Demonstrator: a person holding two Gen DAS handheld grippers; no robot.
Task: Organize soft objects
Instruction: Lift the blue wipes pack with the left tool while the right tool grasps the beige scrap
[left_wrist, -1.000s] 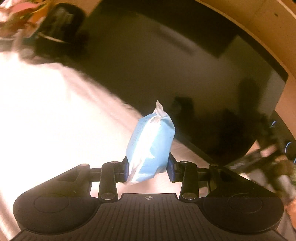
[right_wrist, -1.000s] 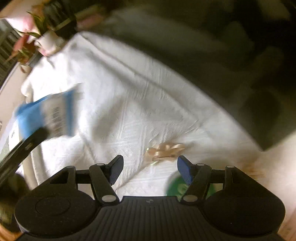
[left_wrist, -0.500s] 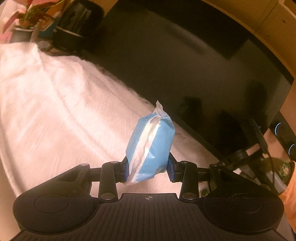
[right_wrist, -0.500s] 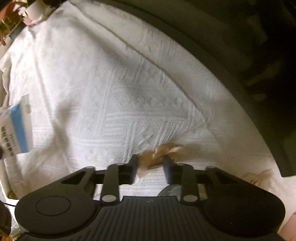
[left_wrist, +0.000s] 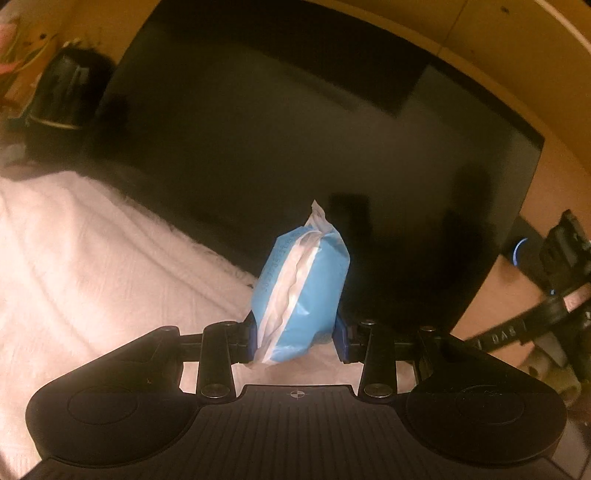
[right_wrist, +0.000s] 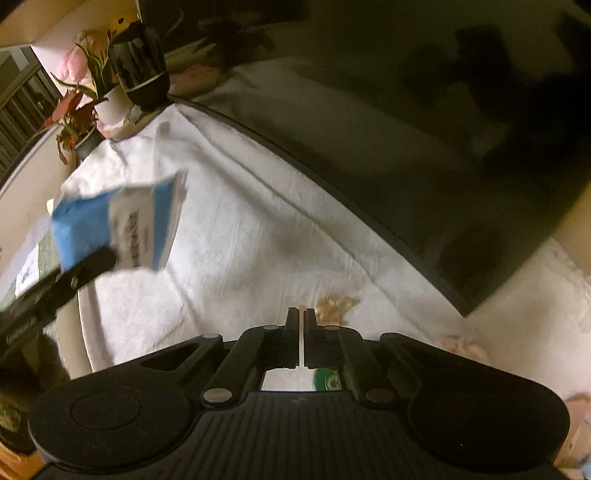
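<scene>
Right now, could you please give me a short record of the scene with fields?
Left gripper: shut on the blue pack
Right gripper: fingers closing, nothing seen between them
Scrap: beige, on the cloth, just past the right fingers
Surface: white cloth

Home living room, by look of it. Large flat black television screen (left_wrist: 314, 147) stands against warm wooden wall panelling (left_wrist: 480, 44). White embossed cloth (right_wrist: 240, 240) covers long surface in front of screen. Potted plants with red and green leaves (right_wrist: 79, 114) and dark glossy round vase (right_wrist: 138, 68) cluster at far end. Dim, yellowish domestic lighting throughout.
</scene>
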